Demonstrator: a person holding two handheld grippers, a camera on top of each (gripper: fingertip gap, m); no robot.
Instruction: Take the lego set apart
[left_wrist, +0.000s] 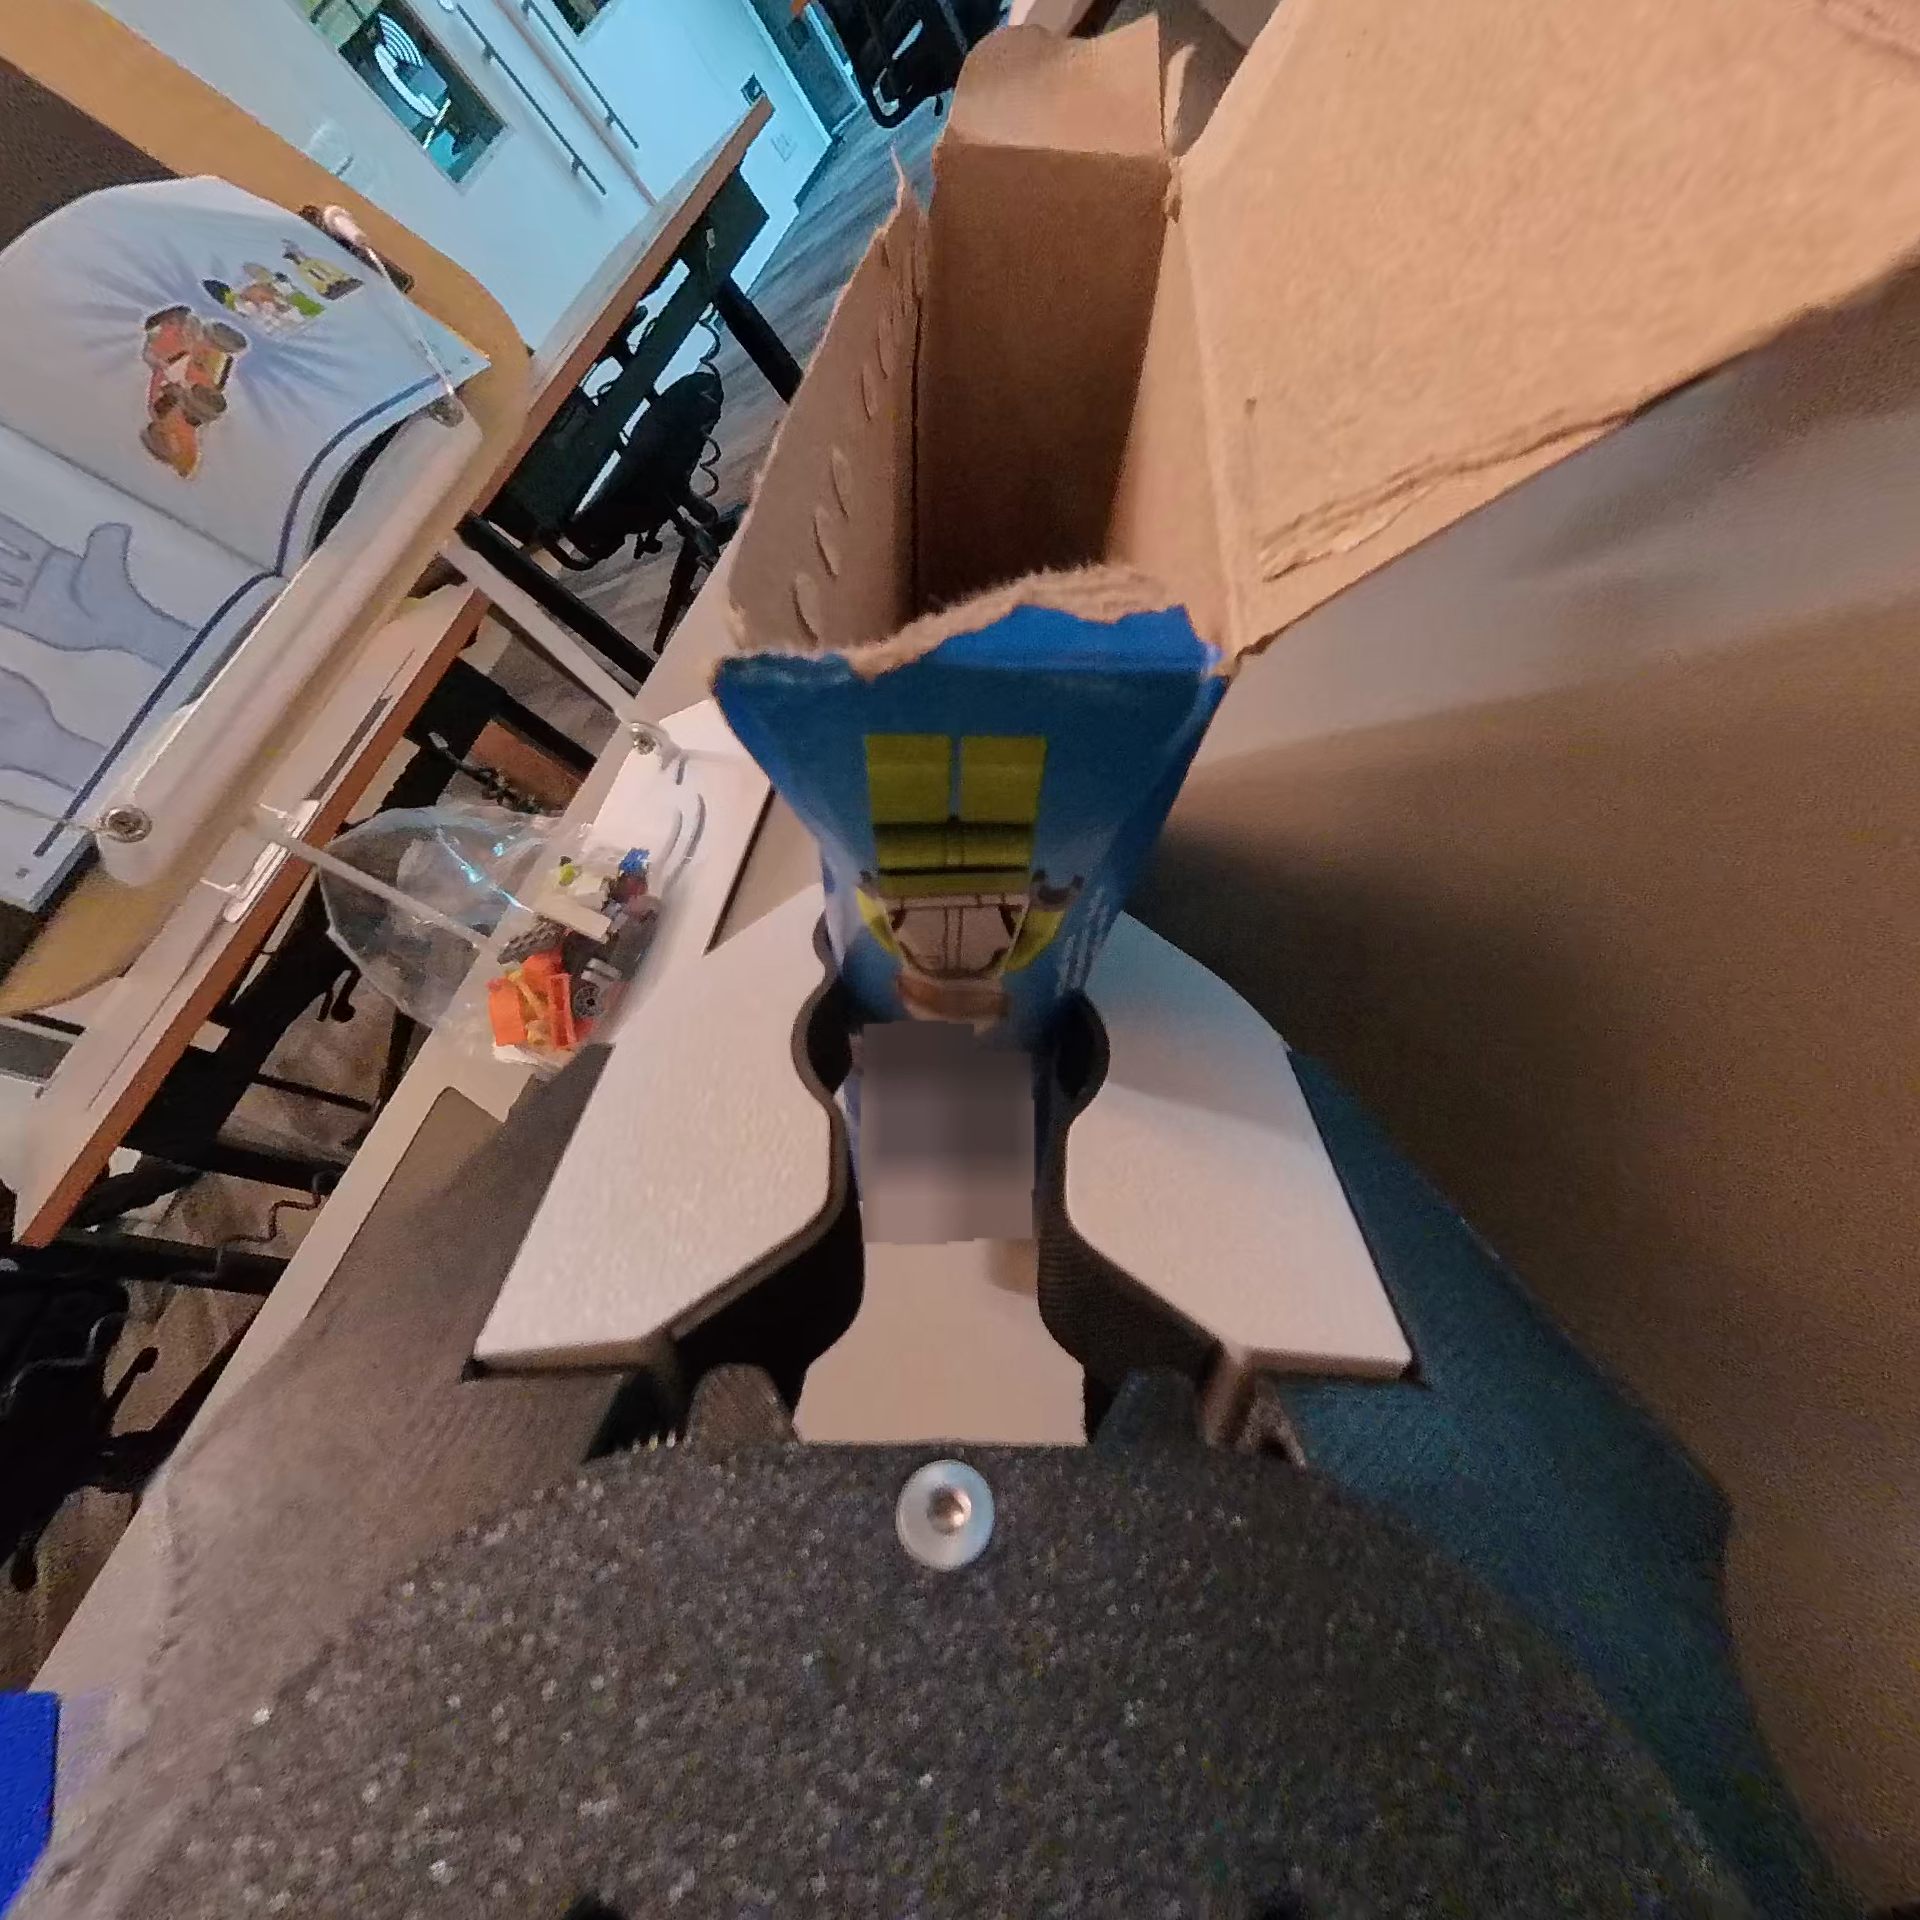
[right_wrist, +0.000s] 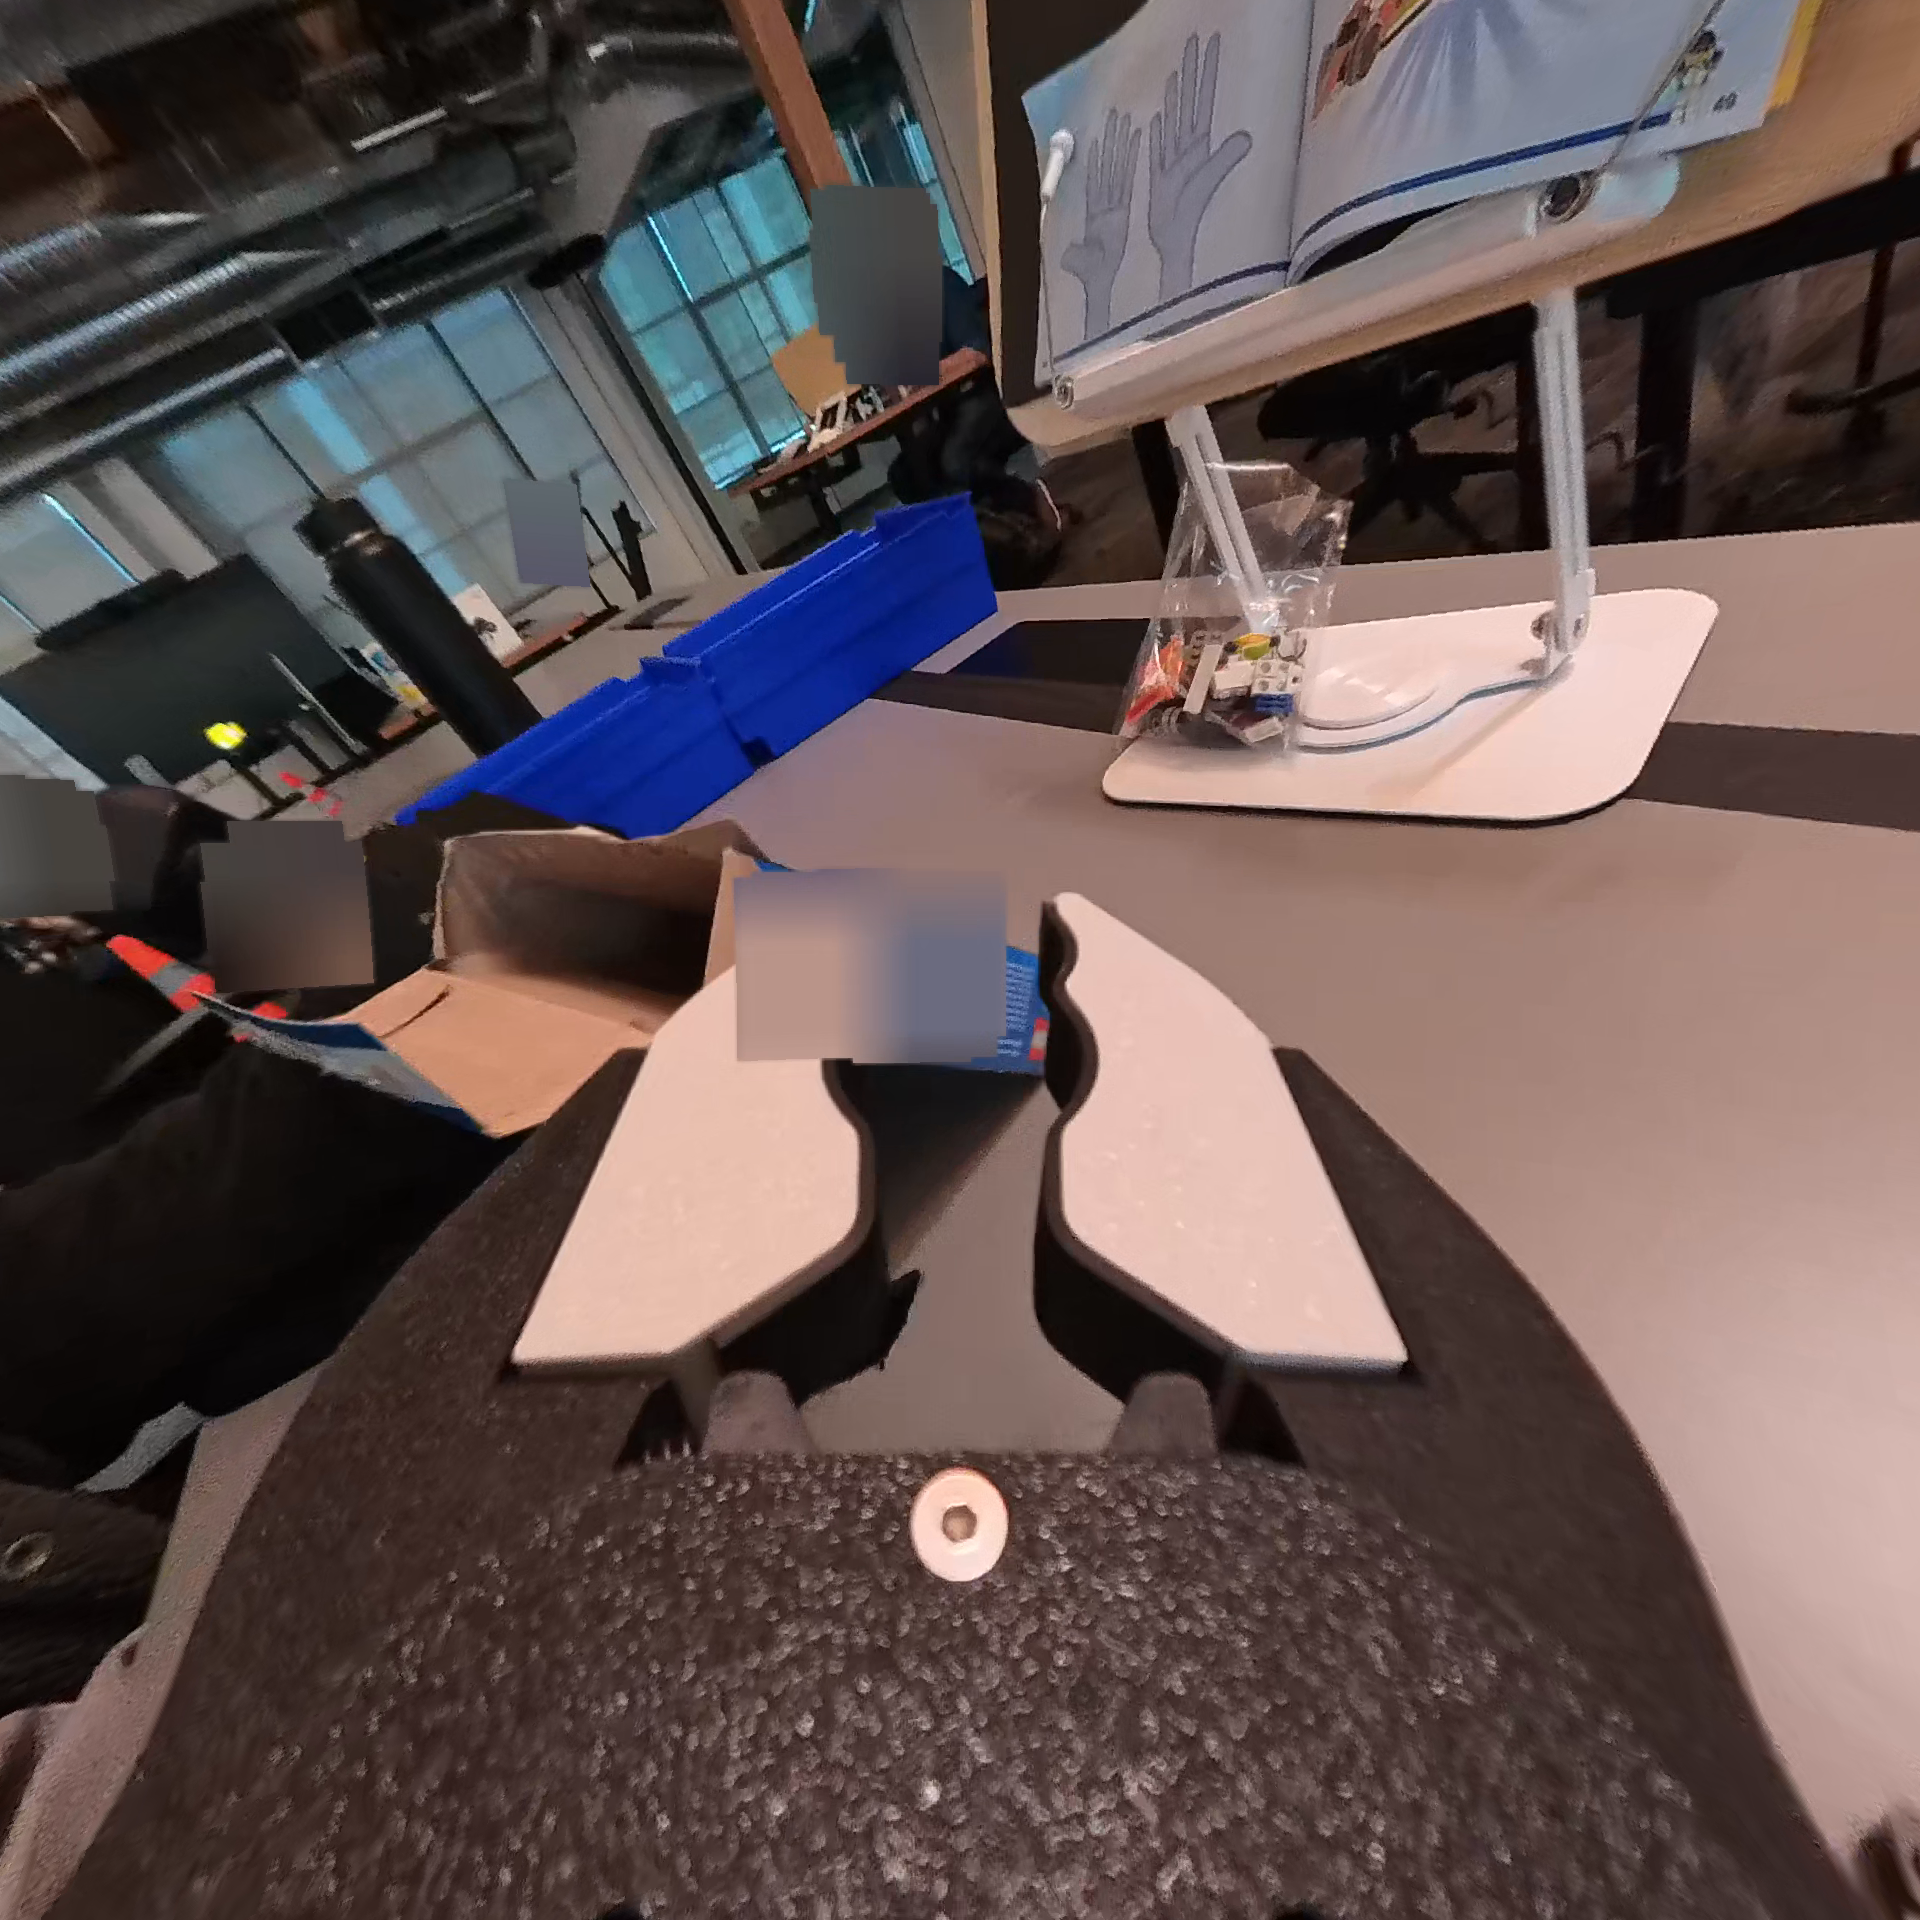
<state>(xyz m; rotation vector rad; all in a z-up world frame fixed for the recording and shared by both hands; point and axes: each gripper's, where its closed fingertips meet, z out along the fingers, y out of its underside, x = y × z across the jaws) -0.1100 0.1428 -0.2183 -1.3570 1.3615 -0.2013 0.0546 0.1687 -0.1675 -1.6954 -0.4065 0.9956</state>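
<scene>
The lego box (left_wrist: 956, 727) is blue outside and brown cardboard inside, with its torn end open. My left gripper (left_wrist: 951, 997) is shut on the box's narrow blue end, and the open flaps rise beyond the fingers. In the right wrist view the box (right_wrist: 540, 997) lies to the left, open. Its blue flap (right_wrist: 1023, 1013) fills the gap between the fingertips of my right gripper (right_wrist: 940, 935), which is shut on it; a blur hides the left fingertip. A clear bag of loose lego pieces (left_wrist: 520, 925) (right_wrist: 1226, 665) lies on the stand's base.
A white book stand (right_wrist: 1455, 717) holds an open instruction booklet (right_wrist: 1351, 135) (left_wrist: 156, 416) at the back of the grey table (right_wrist: 1455, 1039). A blue bin (right_wrist: 748, 675) and a black bottle (right_wrist: 416, 613) stand at the far left. A dark sleeve (right_wrist: 156, 1195) shows at left. One gripper's finger ends stand about 20 cm off the other's.
</scene>
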